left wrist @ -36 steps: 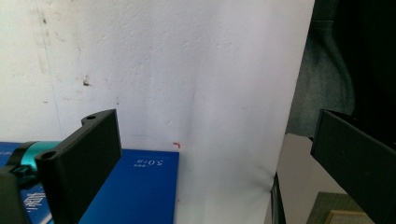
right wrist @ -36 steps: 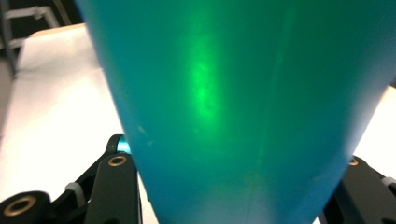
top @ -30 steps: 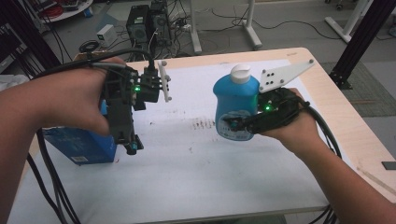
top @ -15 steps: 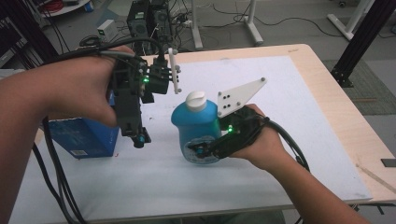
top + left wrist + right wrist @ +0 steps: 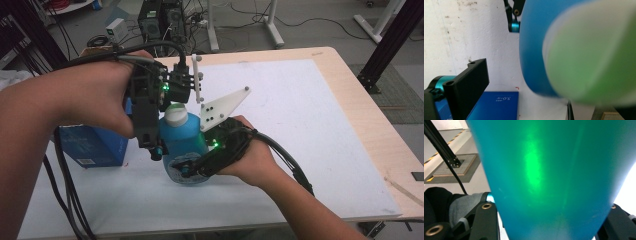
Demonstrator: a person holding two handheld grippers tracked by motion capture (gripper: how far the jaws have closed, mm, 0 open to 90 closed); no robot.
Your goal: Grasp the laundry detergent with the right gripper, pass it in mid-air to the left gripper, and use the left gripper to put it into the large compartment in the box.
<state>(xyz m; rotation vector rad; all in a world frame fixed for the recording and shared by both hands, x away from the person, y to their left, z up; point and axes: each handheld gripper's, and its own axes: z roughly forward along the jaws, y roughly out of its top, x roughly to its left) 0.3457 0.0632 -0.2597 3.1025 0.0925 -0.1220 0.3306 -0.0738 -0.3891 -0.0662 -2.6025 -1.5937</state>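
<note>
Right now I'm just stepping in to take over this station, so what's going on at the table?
A person works with a handheld gripper in each hand. The right gripper is clamped around the body of a blue bottle with a white cap, holding it above the white mat. The left gripper sits right beside the bottle's upper part with its jaws open, the cap close in front of its camera, not gripped. A blue box lies on the mat to the left.
</note>
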